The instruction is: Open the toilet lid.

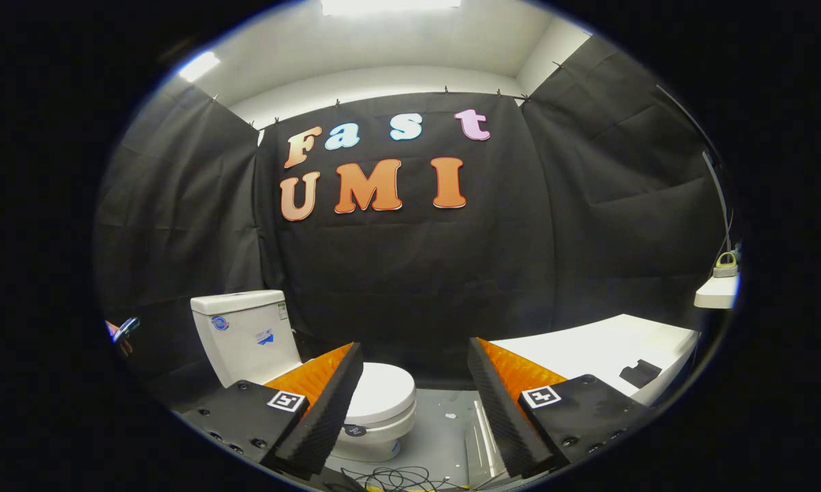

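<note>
Approach step, nothing touched yet. My gripper (415, 410) is spread wide and empty, hanging above the floor. Toilet (301, 369) sits ahead and left, tank against the black cloth wall; lid (383, 393) is down flat, white, showing just past my left finger. Next I'd drop lower, swing left, and hook the lid's front edge to lift.

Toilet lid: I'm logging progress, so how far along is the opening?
Nothing looks done: the toilet lid lies flat and closed on the bowl, in front of the tank. In hand: the gripper is open, holding nothing, with the lid ahead of its fingers. Left: reach the lid's edge, grip it and lift it up.
</note>
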Motion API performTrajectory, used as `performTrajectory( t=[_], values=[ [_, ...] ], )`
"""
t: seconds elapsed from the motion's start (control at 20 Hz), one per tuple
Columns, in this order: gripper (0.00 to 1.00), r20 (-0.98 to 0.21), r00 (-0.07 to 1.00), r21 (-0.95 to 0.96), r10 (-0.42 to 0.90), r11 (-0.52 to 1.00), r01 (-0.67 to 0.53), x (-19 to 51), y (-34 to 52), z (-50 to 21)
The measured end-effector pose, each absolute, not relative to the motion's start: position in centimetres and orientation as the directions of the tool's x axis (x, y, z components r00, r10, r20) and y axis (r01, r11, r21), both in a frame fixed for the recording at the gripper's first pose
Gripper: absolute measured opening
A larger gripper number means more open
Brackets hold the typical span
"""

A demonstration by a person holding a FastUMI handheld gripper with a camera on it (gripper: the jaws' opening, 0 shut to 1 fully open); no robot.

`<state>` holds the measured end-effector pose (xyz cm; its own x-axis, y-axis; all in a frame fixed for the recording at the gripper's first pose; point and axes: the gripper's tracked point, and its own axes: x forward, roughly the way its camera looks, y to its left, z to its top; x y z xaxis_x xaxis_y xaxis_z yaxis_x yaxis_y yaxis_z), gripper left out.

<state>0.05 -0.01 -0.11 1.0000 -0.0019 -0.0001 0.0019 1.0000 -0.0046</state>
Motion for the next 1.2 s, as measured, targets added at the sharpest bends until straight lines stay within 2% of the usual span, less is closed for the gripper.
performTrajectory(
  t=[0.4,0.65,0.85,1.05,1.2],
  values=[
    [0.99,0.01,1.0,-0.007,0.001,1.0,-0.001,-0.1,0.1,0.2],
    [0.99,0.064,0.998,-0.039,0.011,0.999,-0.008,0.7,1.6,2.0],
    [0.99,0.103,0.992,0.047,0.079,0.995,-0.084,4.1,6.2,2.7],
    [0.99,0.063,0.983,0.09,0.173,0.98,-0.178,9.1,11.3,0.3],
    [0.99,0.014,0.979,0.143,0.201,0.969,-0.201,12.5,12.9,-2.5]
  ],
)
